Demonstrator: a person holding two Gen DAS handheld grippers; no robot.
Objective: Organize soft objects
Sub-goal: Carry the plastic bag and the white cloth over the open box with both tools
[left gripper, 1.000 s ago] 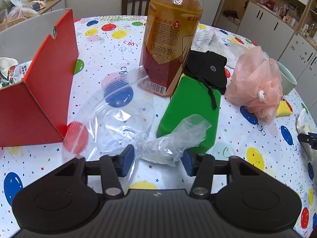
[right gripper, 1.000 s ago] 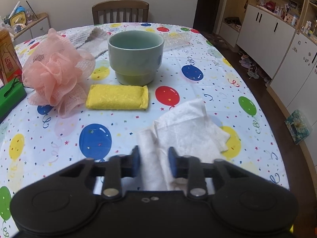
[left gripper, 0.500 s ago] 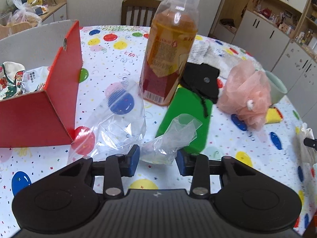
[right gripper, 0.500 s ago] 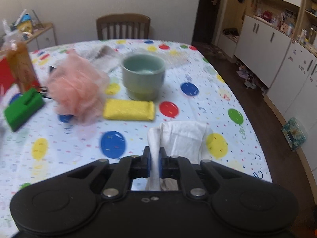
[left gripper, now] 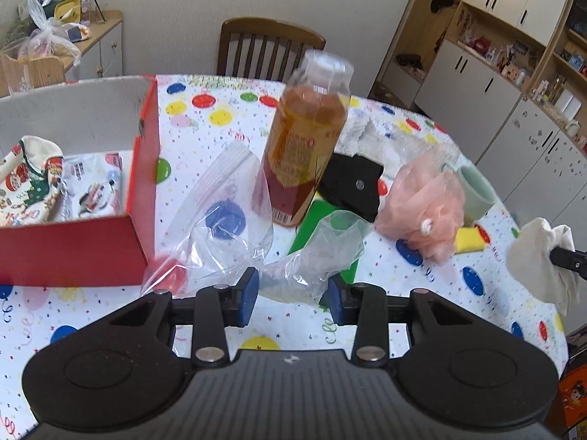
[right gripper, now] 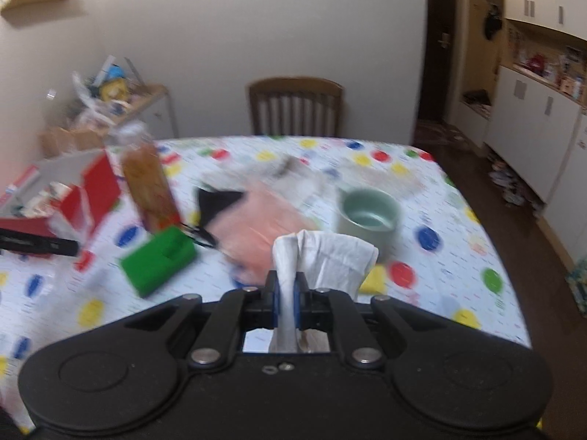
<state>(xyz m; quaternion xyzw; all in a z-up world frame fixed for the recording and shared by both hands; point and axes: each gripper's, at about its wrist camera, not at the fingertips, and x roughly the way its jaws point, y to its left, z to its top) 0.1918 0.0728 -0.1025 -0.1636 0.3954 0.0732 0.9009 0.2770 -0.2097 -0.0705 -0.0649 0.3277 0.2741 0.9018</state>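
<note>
White cloth (right gripper: 323, 256) sits pinched between the pressed-together blue pads of my right gripper (right gripper: 286, 302), lifted off the table; from my left wrist view it hangs bunched at the right edge (left gripper: 539, 253). My left gripper (left gripper: 291, 297) is spread wide, its pads either side of a crumpled clear plastic bag (left gripper: 315, 253) without squeezing it. That bag lies over the near end of a green block (left gripper: 319, 216) on the balloon-print tablecloth (left gripper: 385, 278). Just left, a red box (left gripper: 77, 249) holds printed fabric pieces (left gripper: 44, 187). Beyond the bag stands a bottle of amber drink (left gripper: 306, 139), with a black pouch (left gripper: 352, 183) beside it. Right of that rest a pink mesh pouf (left gripper: 425, 205), a yellow sponge (left gripper: 469, 240) and a pale green cup (left gripper: 477, 194). A wooden chair (left gripper: 271, 47) stands at the far side.
</note>
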